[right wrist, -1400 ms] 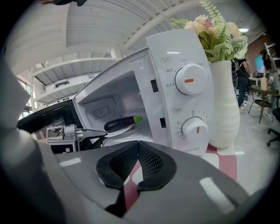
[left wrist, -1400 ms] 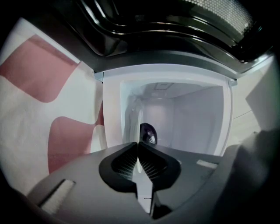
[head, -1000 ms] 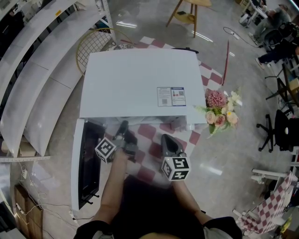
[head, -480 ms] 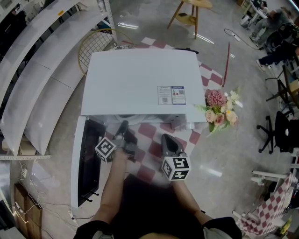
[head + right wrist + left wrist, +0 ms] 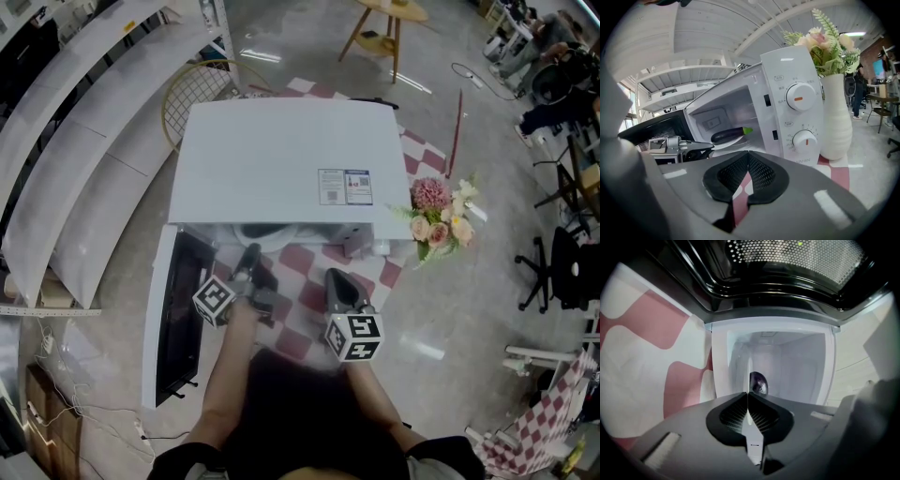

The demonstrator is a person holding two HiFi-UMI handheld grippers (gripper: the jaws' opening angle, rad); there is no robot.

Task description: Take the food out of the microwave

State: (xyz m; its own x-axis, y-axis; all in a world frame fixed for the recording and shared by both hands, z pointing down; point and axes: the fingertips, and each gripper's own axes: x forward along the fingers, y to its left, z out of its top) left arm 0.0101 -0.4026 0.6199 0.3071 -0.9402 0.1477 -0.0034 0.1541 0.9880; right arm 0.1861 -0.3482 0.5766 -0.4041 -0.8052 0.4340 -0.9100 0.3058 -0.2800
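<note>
A dark purple eggplant with a green stem lies on a white plate inside the open white microwave. In the left gripper view the eggplant shows end on, deep in the cavity, just beyond the tips. My left gripper is shut and empty, and points level into the opening. In the head view it sits at the microwave's front edge. My right gripper is shut with nothing in it, and hangs back in front of the control panel.
The microwave door stands swung open to the left. A white vase of pink flowers stands right of the microwave, also in the head view. A red-and-white checked cloth covers the table under both grippers.
</note>
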